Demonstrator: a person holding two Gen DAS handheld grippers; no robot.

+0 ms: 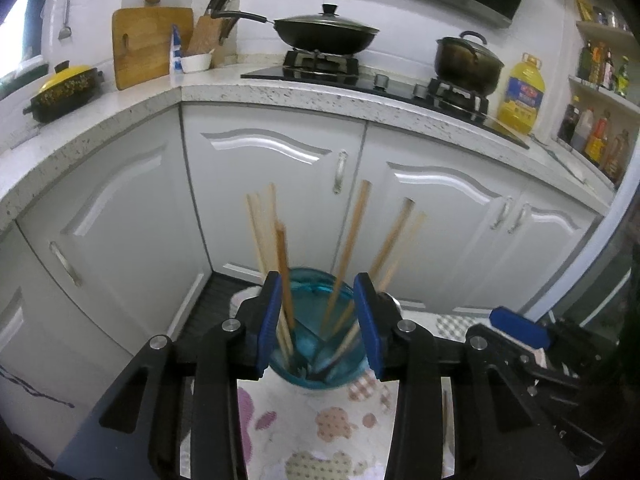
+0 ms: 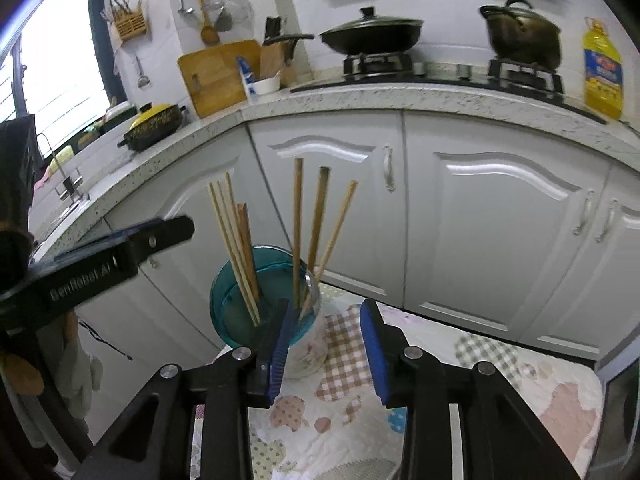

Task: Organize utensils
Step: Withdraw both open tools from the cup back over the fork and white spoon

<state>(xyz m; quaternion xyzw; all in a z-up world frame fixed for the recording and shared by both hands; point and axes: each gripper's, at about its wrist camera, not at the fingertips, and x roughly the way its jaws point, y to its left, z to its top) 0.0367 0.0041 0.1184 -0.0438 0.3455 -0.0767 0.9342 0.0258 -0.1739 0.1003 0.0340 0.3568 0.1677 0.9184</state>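
Left gripper: tilted down toward the patterned cloth; its blue pads stand wide apart with nothing pressed between them.
Right gripper: also angled downward over the cloth; jaws parted, gripping nothing.
Holder: a teal translucent cup standing upright on the cloth, in front of the white cabinet doors.
Chopsticks: a loose bundle of wooden sticks standing in the holder, fanning out left and right; in the left view a little blurred.
Holder relative to left gripper: seen from the left wrist, it sits in the gap between the two pads and partly beyond them; the pads flank it without touching, as far as can be told.
Holder relative to right gripper: from the right wrist the holder lies ahead and to the left, partly behind the left-hand pad; the gap between the pads shows only cloth.
Only in the left view: the right gripper's blue tip at the lower right edge; shelves of bottles on the right.
Only in the right view: the left gripper's black arm reaching in from the left; the window; hanging ladles on the wall.
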